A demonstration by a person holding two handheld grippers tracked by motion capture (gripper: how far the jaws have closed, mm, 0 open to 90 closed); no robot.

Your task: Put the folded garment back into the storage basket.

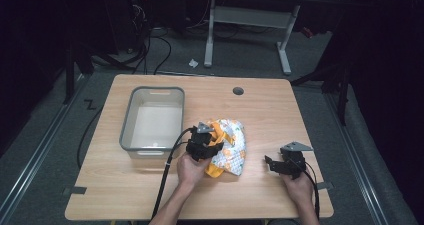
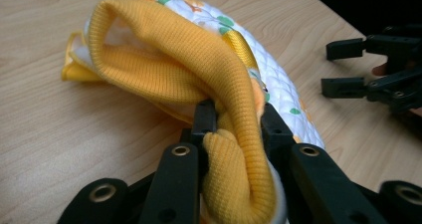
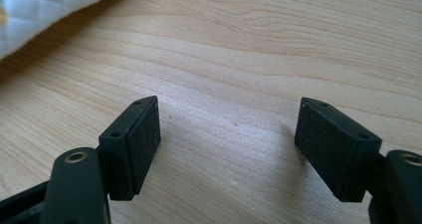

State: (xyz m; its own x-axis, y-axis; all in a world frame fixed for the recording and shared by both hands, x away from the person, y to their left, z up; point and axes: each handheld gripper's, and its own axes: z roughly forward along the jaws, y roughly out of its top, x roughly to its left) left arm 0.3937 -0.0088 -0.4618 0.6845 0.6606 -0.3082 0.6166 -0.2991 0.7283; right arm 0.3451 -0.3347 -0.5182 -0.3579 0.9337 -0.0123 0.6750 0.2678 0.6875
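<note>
A small quilted garment [image 1: 232,144], white with an orange and green print and a yellow ribbed hem, lies bunched in the middle of the wooden table [image 1: 270,110]. My left gripper [image 1: 214,147] is at its left edge, shut on the yellow ribbed hem [image 2: 234,149], which bulges between the jaws in the left gripper view; the garment [image 2: 169,59] arches up beyond my left gripper [image 2: 236,122]. My right gripper [image 1: 270,163] rests low over the table to the right of the garment, open, with bare wood between the jaws of my right gripper [image 3: 229,139]. The garment's white corner [image 3: 45,10] lies at the upper left.
A grey plastic bin [image 1: 131,112], nothing inside, stands left of the garment. A round cable hole [image 1: 238,91] sits near the table's far edge. My right gripper [image 2: 343,67] appears at the right of the left gripper view. Cables and a desk frame lie on the floor beyond.
</note>
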